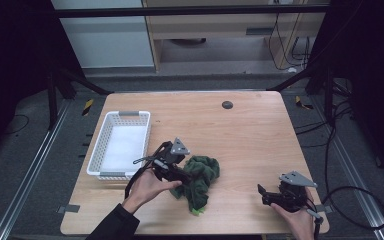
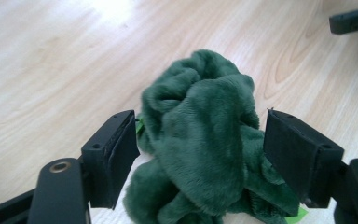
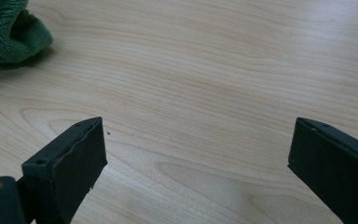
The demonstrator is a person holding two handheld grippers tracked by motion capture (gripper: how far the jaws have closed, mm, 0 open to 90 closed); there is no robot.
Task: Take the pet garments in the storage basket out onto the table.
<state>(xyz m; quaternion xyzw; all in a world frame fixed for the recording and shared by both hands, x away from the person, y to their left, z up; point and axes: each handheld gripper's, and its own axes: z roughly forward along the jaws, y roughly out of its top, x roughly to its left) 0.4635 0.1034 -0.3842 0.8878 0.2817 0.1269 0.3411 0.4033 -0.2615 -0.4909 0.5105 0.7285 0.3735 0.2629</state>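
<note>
Between our left gripper's [image 2: 198, 154] wide, empty jaws bunches the cloth [image 2: 205, 140], soft and light, right of the basket [image 1: 122, 145]; we'd pinch its top fold.

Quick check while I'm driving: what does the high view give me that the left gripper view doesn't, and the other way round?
High view alone: the white basket left of the cloth, the right gripper resting open near the table's right edge, and both hands. Left gripper view alone: up close, the left gripper has its jaws open on either side of the green cloth, pads not pressing it. Both: the crumpled cloth on the wooden table.
</note>
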